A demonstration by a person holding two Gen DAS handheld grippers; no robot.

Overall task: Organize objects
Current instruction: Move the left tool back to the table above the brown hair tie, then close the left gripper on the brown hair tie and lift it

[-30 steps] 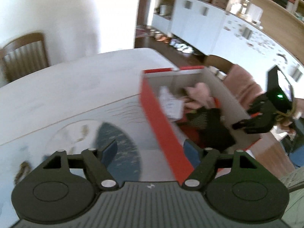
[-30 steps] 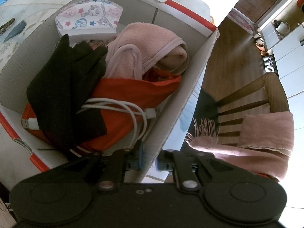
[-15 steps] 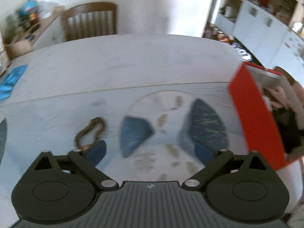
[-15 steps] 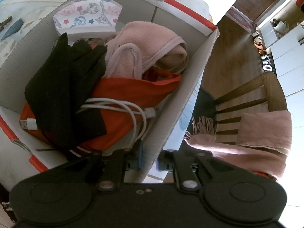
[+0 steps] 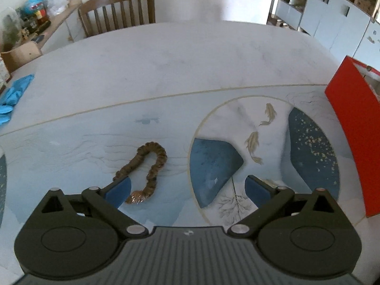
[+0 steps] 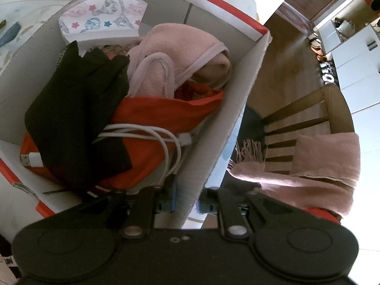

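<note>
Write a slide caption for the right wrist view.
Right gripper clamps the wall of the box, packed with clothes and a white cable.

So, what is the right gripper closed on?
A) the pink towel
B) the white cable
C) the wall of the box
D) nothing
C: the right gripper has one finger inside and one outside the box, pinching its white wall; the cable and towel lie free inside.

Bare tabletop [image 5: 166, 71] around bracelet [image 5: 144, 166]; box [image 5: 351, 133] rightward
</note>
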